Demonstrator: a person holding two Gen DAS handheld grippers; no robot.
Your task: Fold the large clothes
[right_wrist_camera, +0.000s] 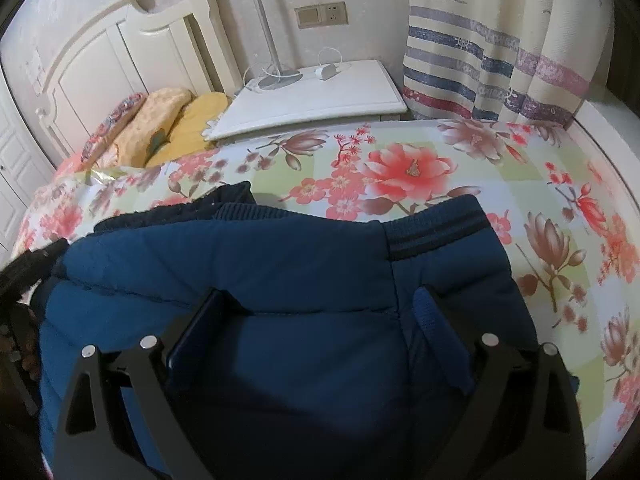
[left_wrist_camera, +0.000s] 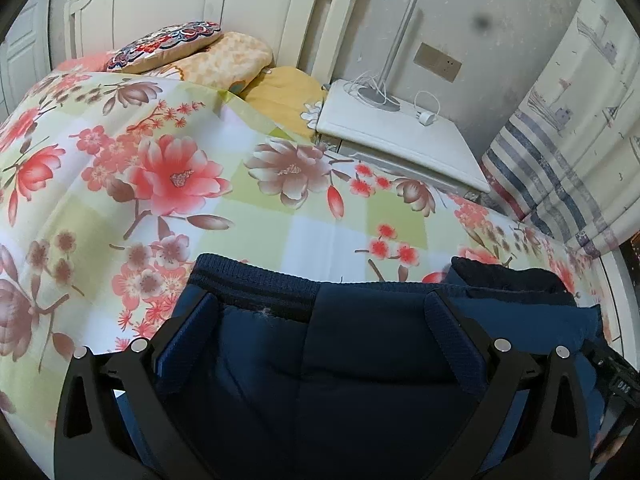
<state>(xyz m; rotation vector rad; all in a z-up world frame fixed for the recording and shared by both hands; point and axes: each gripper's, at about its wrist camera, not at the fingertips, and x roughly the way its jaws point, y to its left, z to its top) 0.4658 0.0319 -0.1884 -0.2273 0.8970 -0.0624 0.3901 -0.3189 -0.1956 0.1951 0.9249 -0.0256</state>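
The bed (left_wrist_camera: 280, 216) fills most of the room, covered by a floral quilt (right_wrist_camera: 400, 168) in pink, green and white. A white headboard (left_wrist_camera: 256, 12) stands at its far end, with an embroidered cushion (left_wrist_camera: 168, 46) and yellow pillows (left_wrist_camera: 224, 60) lying against it. A striped curtain (right_wrist_camera: 480, 60) hangs by the wall. Beside the bed sits a white nightstand (right_wrist_camera: 340, 96) carrying a lamp base (right_wrist_camera: 280, 78) and a charger (right_wrist_camera: 326, 72). The dark blue padded jacket (right_wrist_camera: 260, 272) lies on the quilt, its ribbed hem (left_wrist_camera: 248, 280) toward the headboard. The left claw (left_wrist_camera: 320, 336) hovers over it, fingers spread wide, pinching nothing. The right claw (right_wrist_camera: 320, 328) is likewise spread wide above the jacket, gripping nothing.
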